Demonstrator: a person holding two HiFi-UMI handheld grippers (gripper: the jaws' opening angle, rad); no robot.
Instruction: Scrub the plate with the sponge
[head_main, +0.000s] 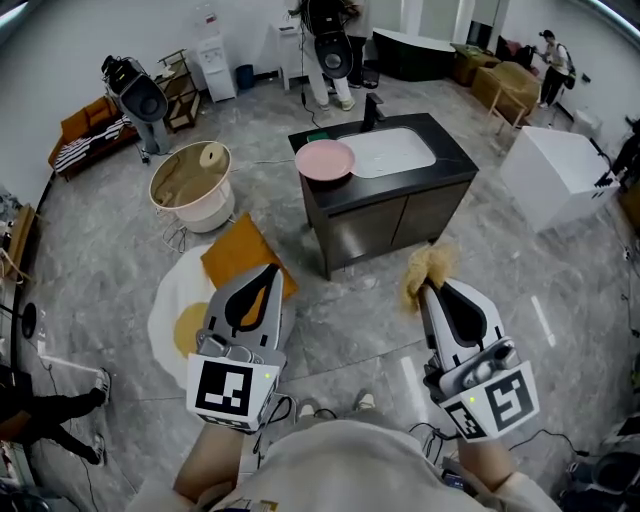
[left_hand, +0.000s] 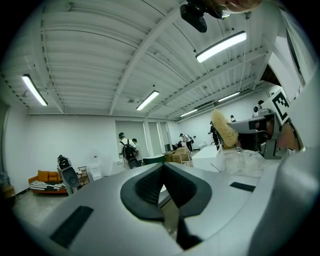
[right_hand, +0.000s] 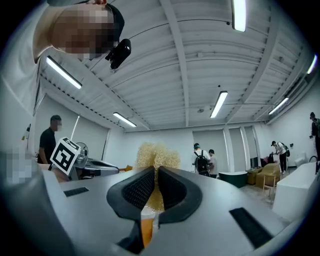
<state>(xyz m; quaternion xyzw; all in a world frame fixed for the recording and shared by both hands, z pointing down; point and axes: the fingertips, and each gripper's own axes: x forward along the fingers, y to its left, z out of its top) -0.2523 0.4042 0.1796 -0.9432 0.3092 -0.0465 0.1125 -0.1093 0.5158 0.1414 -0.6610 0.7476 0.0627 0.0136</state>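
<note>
A pink plate (head_main: 325, 159) rests on the dark counter (head_main: 400, 185) to the left of the white sink basin (head_main: 390, 151), well ahead of both grippers. My right gripper (head_main: 430, 285) is shut on a yellow fibrous sponge (head_main: 428, 266), which pokes out past the jaw tips; the same sponge (right_hand: 156, 156) fills the gap in the right gripper view. My left gripper (head_main: 268, 272) is shut with nothing between its jaws. Both grippers point up and away, held close to my body above the floor.
A round tub (head_main: 190, 183) stands left of the counter, with an orange cushion (head_main: 244, 253) and a white and yellow mat (head_main: 183, 310) on the floor below my left gripper. A white box (head_main: 555, 176) stands at right. People (head_main: 326, 50) stand at the back.
</note>
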